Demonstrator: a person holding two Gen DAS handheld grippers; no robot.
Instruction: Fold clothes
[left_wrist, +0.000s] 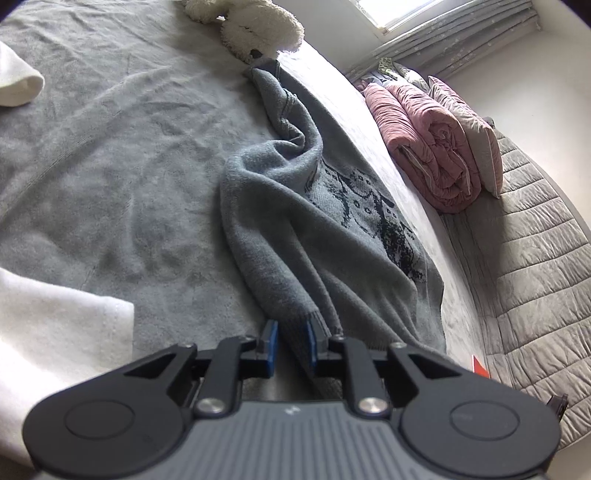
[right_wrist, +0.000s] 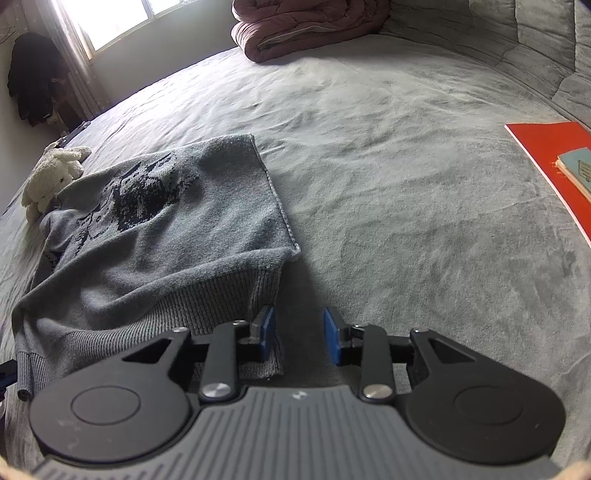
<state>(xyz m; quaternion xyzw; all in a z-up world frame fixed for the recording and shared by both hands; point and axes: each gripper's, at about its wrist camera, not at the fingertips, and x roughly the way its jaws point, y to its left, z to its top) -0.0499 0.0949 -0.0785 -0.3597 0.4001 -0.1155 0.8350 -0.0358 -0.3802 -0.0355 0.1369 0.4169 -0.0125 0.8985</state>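
Note:
A grey knit sweater (left_wrist: 325, 229) with a dark printed pattern lies bunched lengthwise on the grey bed cover (left_wrist: 110, 166). My left gripper (left_wrist: 291, 343) has its blue pads around the sweater's ribbed hem, with cloth between them. In the right wrist view the sweater (right_wrist: 147, 236) lies left of centre, its ribbed hem nearest me. My right gripper (right_wrist: 299, 339) is open, its left pad beside the hem's corner, nothing between the pads.
A white plush toy (left_wrist: 258, 26) sits at the sweater's far end; it also shows in the right wrist view (right_wrist: 51, 173). White cloth (left_wrist: 55, 325) lies at the left. A folded pink quilt (left_wrist: 428, 147) and a red book (right_wrist: 554, 166) lie on the bed.

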